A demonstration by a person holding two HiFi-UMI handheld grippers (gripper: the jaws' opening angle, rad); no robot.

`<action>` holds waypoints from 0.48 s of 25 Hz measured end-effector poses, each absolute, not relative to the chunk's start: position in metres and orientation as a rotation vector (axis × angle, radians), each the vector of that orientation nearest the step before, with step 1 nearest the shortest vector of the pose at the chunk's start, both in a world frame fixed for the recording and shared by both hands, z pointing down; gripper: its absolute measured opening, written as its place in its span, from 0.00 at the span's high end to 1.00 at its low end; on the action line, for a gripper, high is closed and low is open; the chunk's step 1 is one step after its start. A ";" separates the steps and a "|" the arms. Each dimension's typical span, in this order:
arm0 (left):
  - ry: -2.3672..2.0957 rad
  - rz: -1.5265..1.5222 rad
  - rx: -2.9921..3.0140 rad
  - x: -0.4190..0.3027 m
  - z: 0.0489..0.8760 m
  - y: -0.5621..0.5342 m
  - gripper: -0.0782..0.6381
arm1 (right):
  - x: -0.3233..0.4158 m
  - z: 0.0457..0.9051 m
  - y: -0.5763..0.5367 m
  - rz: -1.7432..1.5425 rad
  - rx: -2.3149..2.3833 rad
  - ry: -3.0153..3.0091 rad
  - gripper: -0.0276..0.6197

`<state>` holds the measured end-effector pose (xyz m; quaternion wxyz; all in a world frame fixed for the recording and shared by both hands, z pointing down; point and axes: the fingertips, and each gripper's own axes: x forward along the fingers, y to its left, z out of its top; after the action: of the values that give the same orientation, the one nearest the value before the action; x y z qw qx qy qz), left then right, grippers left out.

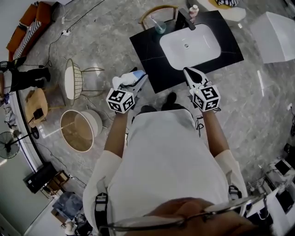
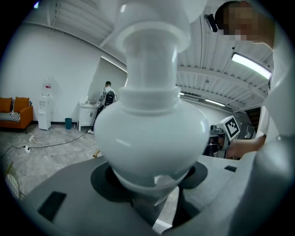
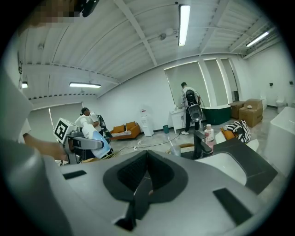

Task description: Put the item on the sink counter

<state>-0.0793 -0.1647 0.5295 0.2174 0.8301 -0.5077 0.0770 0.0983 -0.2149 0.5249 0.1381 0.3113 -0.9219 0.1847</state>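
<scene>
A white round-bodied bottle [image 2: 152, 129] with a blue part fills the left gripper view, and my left gripper [image 2: 152, 193] is shut on its lower body. From the head view, the bottle [image 1: 125, 80] and left gripper [image 1: 133, 82] hang just off the left front corner of the black sink counter [image 1: 147, 50]. My right gripper [image 1: 190, 71] hovers over the counter's front edge by the white basin [image 1: 190, 46], its jaws shut and empty. The right gripper view shows that gripper [image 3: 147, 154], the counter [image 3: 258, 166] and the held bottle [image 3: 94, 138] at the left.
On the counter stand a dark faucet [image 1: 186, 18], a pink bottle [image 1: 194, 10] and a clear cup [image 1: 159, 25]. A wire chair [image 1: 76, 80] and a round stool [image 1: 78, 131] sit to my left. A white fixture [image 1: 276, 30] stands at the right.
</scene>
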 end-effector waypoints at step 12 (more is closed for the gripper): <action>-1.391 0.392 2.295 -0.076 0.559 -0.208 0.55 | 0.099 0.547 -0.239 0.610 0.890 -2.657 0.95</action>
<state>-0.0758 -0.2083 0.5592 0.2131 0.8268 -0.5011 0.1411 0.0986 -0.2392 0.5470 0.1364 0.3074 -0.9178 0.2108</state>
